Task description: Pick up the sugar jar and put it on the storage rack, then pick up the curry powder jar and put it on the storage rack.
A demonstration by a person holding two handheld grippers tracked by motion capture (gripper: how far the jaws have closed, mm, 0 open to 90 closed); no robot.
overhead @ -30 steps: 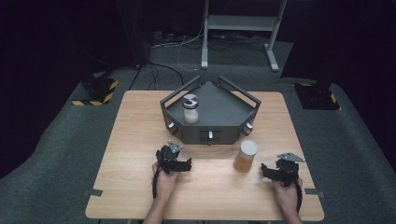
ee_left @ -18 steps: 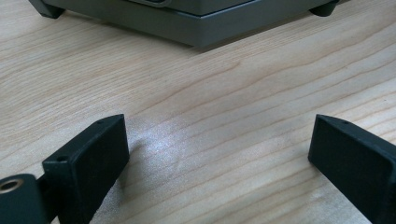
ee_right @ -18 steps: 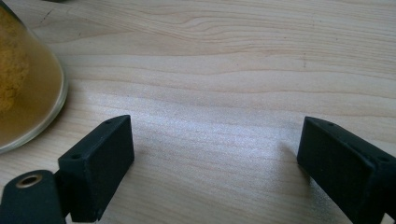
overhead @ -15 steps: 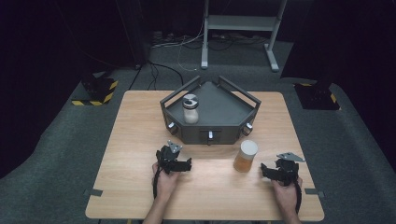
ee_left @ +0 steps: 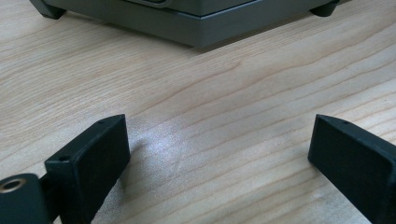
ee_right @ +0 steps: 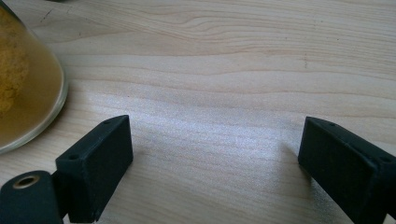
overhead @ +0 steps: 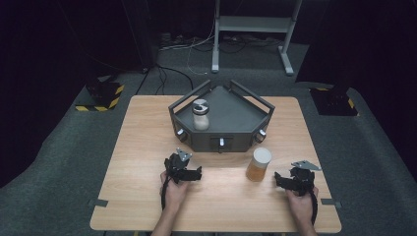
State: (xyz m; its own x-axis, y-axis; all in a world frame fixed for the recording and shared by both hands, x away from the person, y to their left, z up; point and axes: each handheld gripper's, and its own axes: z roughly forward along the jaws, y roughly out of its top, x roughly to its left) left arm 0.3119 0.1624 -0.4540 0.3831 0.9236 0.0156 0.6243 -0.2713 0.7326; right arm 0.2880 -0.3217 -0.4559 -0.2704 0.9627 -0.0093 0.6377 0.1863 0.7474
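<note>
Dark floor and trailing cables surround the wooden bench (overhead: 147, 147) I am working over. My right gripper (overhead: 281, 178) rests on it, jaws just widened, now spread with bare wood between them. Just beside its left jaw stands the amber jar (overhead: 258, 164), upright, white lid on, untouched. My left gripper (overhead: 196, 173) rests spread and empty. Ahead of both sits the grey tray (overhead: 255, 129), holding a pale jar (overhead: 200, 114). Nothing blocks the amber jar.

Wooden table (overhead: 147, 196) on grey carpet (overhead: 74, 162) (dark room, metal stand (overhead: 253, 24) behind).
</note>
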